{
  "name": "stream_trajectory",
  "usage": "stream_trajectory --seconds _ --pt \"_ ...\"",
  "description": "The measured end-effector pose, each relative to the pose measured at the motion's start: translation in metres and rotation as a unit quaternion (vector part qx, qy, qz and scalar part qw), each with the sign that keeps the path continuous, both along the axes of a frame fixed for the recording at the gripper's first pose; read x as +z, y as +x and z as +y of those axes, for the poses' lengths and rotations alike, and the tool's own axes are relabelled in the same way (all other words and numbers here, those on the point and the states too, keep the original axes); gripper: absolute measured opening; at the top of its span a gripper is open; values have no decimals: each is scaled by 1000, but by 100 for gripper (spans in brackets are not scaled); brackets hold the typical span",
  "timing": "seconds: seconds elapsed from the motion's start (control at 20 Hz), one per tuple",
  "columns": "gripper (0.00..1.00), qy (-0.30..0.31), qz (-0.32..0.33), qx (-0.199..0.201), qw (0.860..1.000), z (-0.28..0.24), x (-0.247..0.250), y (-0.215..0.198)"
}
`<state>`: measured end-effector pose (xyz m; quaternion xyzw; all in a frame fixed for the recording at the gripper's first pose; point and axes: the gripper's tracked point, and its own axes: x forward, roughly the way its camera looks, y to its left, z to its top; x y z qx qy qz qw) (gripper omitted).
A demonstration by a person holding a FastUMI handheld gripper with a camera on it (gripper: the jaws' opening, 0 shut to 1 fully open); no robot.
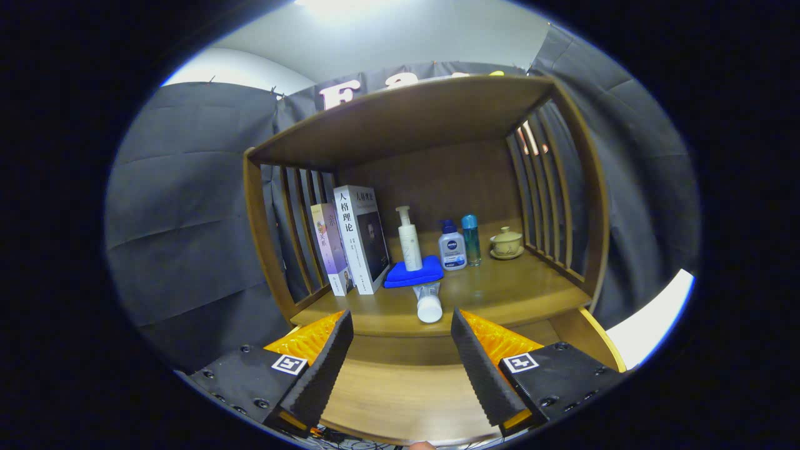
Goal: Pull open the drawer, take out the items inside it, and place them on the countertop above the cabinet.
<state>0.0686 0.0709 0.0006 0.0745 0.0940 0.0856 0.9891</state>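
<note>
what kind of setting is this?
Likely a staged home shelf-cabinet inside a cloth-walled booth: a wooden cabinet with books, a pump bottle and a lidded teacup on its countertop. The gripper hangs ahead of it, jaws open and empty.

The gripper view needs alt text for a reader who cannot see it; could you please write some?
The open gripper holds nothing, facing a wooden cabinet's countertop where a white tube lies just ahead of the fingers. Behind the tube sit a blue cloth with a pump bottle on it, two books upright, two small bottles and a lidded cup.
</note>
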Motion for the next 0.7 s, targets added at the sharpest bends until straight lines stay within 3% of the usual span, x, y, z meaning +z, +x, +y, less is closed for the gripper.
stream_trajectory --seconds 0.4,0.7 --pt "98 -40 -72 -7 997 15 -20 -82" --pt "98 -69 -48 -19 996 14 -79 -107"
